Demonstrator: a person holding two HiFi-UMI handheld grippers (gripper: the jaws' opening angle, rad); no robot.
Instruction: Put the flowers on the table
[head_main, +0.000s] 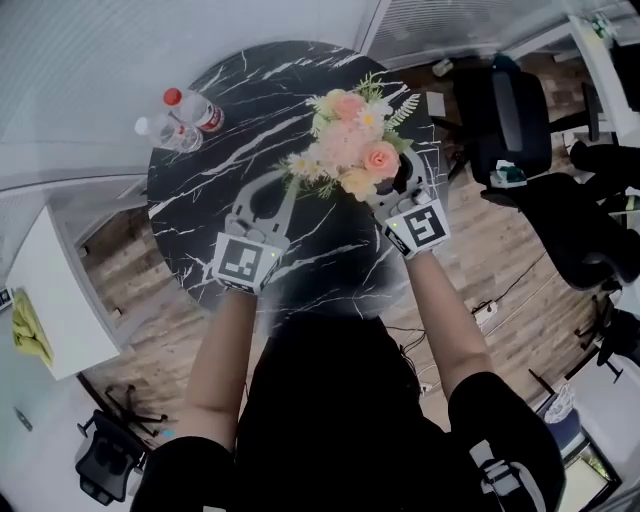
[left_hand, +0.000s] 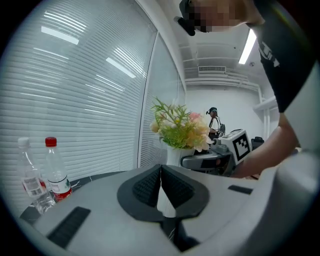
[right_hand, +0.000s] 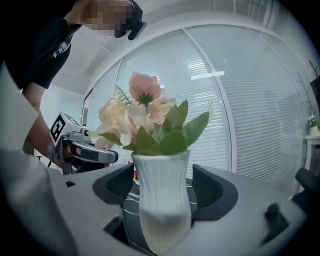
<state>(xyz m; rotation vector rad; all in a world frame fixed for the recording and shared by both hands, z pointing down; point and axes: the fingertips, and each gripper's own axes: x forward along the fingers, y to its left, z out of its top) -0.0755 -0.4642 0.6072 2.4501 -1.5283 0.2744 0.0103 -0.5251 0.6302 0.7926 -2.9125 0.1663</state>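
A bunch of pink, peach and cream flowers (head_main: 350, 150) in a ribbed white vase (right_hand: 162, 195) is over the far part of the round black marble table (head_main: 250, 100). My right gripper (head_main: 395, 185) is shut on the vase, one pad on each side. The vase's base is hidden, so I cannot tell whether it touches the table. Just left of the flowers is my left gripper (head_main: 288, 180), shut and holding nothing. In the left gripper view the flowers (left_hand: 180, 127) and the right gripper (left_hand: 215, 157) stand ahead, slightly right.
Two water bottles (head_main: 190, 118), one with a red cap, stand at the table's far left edge. A black office chair (head_main: 510, 110) is to the right of the table and a white cabinet (head_main: 60, 300) to the left. Window blinds (left_hand: 90, 100) run behind the table.
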